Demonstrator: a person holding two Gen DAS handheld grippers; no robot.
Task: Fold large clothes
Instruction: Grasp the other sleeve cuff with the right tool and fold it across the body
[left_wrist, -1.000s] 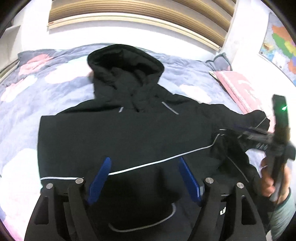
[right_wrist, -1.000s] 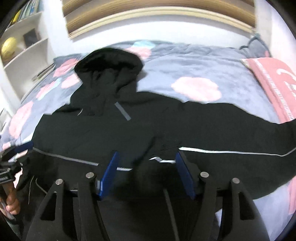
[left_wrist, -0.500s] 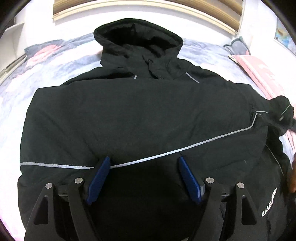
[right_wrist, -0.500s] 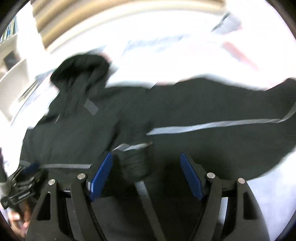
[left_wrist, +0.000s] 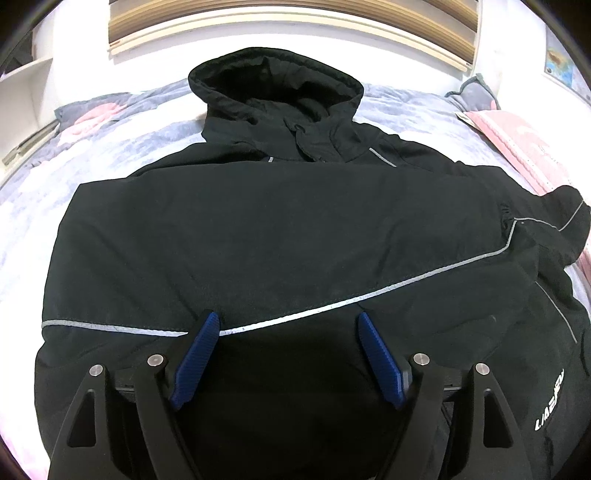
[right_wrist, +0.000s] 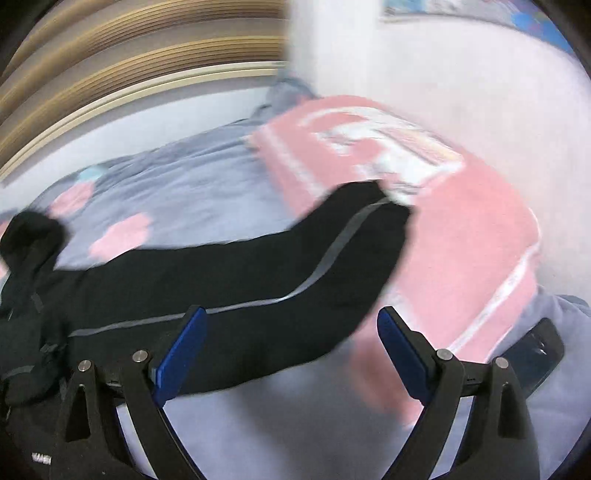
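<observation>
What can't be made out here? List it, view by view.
- Left wrist view: the jacket hem is cut off by the bottom edge and hidden behind the left gripper.
- Right wrist view: motion blur smears the print on the pink blanket.
- Right wrist view: a dark object sits half hidden behind the right gripper, unidentifiable.

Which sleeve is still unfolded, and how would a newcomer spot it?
On the bed's grey floral duvet lies a black hooded jacket. Its outstretched sleeve reaches sideways, cuff on the pink blanket. It alone sticks out past the body, with a grey reflective stripe along it.
</observation>
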